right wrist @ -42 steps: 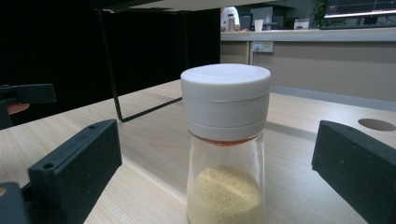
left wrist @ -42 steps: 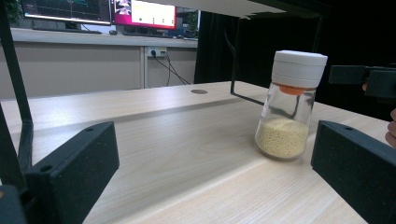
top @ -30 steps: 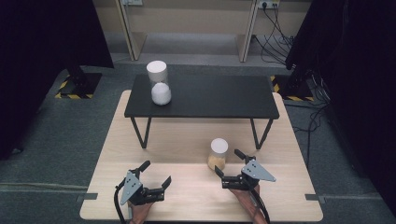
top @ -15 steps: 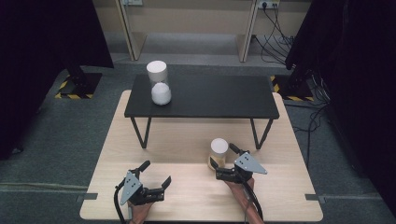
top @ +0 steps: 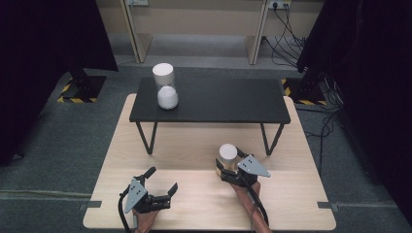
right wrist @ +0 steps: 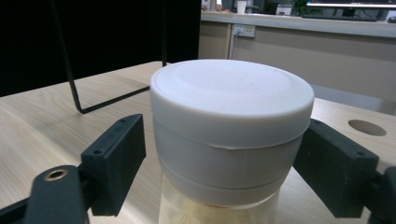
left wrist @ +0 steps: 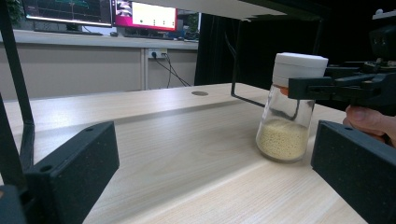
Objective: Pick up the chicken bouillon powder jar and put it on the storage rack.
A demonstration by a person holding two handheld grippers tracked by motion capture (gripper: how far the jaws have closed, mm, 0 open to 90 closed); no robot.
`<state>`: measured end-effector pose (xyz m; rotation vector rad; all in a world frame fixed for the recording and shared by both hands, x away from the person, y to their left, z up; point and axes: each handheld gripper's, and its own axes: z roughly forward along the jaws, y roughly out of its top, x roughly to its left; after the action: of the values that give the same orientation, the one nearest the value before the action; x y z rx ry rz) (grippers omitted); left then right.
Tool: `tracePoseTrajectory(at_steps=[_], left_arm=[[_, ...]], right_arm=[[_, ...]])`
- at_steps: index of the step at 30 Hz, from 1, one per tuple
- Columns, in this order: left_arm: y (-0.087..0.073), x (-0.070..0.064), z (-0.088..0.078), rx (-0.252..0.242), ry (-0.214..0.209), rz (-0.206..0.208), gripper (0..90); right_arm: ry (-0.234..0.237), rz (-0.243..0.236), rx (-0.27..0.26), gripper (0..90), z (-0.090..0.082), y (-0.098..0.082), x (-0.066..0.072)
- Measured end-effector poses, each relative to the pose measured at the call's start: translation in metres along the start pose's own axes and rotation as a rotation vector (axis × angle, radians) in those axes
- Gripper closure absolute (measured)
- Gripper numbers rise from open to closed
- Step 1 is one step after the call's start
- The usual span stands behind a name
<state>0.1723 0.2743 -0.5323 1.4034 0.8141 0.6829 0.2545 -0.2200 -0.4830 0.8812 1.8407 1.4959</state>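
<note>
- The right tool (top: 228, 165) sits at the jar with yellow grains (top: 228, 156), which stands upright on the light wooden bench (top: 194, 145), near its front right part.
- In the right gripper view the jar's white cap (right wrist: 232, 116) stands between the two black jaws; the right jaw touches the cap, while a narrow gap shows at the left jaw.
- These jaws have just been closing around the cap, and the pads do not yet press on both sides.
- In the left gripper view the jar (left wrist: 287, 121) stands upright, its grains filling the lower part, with the right tool (left wrist: 345, 88) at cap height.
- The left tool (top: 163, 182) rests low over the front left of the bench, jaws spread wide with nothing between them.
- A second jar with white contents (top: 166, 87) stands on the small black table (top: 218, 104) at its left end, well apart from both tools.
</note>
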Motion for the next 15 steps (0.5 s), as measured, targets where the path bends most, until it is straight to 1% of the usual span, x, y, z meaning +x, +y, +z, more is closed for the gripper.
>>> tracePoseTrajectory(at_steps=[3,6,7,10,12,15], left_arm=[[-0.0001,0.0003,-0.0001,-0.001,0.000,-0.001,0.1],[-0.0002,0.0001,-0.0002,-0.002,0.001,0.000,0.1],[-0.0002,0.0000,-0.0002,-0.002,0.001,0.000,0.1],[-0.0001,-0.0001,0.0000,-0.001,0.000,0.001,0.2],[-0.0002,0.0001,-0.0002,-0.002,0.000,-0.001,0.2],[-0.0002,-0.0001,-0.0001,-0.001,0.001,0.000,0.2]], right_arm=[[-0.017,-0.001,0.013,23.1,0.0027,0.0017,0.0039],[-0.022,-0.009,0.018,24.3,0.0033,0.0014,0.0057],[-0.022,-0.009,0.018,26.7,0.0035,0.0003,0.0058],[-0.025,-0.008,0.020,28.7,0.0035,0.0000,0.0063],[-0.034,-0.010,0.029,32.9,0.0039,0.0012,0.0076],[-0.036,-0.014,0.027,33.4,0.0040,0.0005,0.0083]])
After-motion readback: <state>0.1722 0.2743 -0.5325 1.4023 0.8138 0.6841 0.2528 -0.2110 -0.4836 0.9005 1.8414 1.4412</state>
